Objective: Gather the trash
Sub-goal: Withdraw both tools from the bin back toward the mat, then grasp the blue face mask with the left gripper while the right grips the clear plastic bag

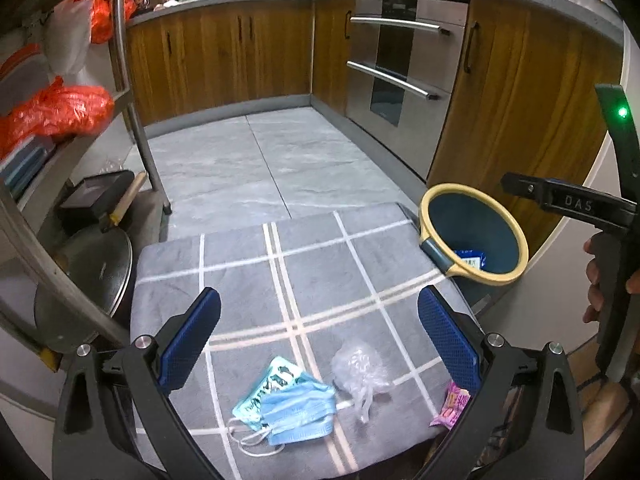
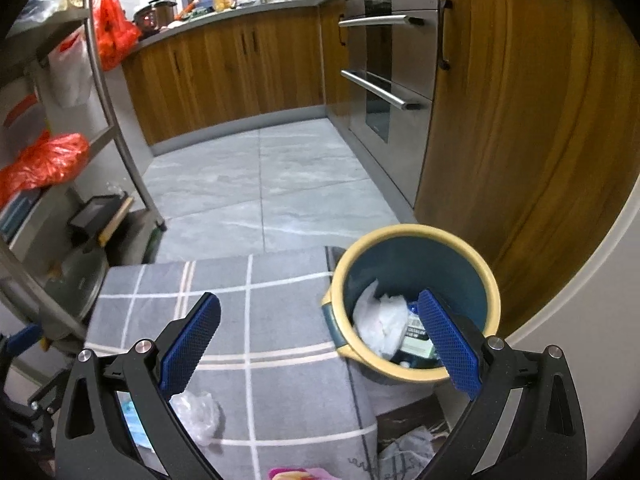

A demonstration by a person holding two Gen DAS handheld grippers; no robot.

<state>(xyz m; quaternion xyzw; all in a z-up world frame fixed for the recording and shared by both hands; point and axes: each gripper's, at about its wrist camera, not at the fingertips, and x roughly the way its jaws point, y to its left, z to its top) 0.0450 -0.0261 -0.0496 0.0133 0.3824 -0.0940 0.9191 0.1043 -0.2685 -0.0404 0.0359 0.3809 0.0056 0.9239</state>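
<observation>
Both tongs spread, empty: left tongs (image 1: 319, 338) over face mask (image 1: 298, 414) on counter (image 1: 240, 264). Rec. pinch mask body, not straps; carry to bin (image 2: 416, 304).

**Two wrist cams, both facing the kitchen corner**

L wrist cam: sits close above the grey checked cloth pad (image 1: 304, 280), looking fwd and down along its own fingers toward the wooden cabinet fronts (image 1: 224, 52). R wrist cam: further right, close over the round blue bin with yellow rim (image 2: 416, 236), facing the same way. Shared: pad, bin (image 1: 472, 200), grey tiled floor (image 1: 272, 156), steel oven front (image 1: 404, 68), cabinets, crumpled clear plastic wrap (image 1: 360, 372).
</observation>
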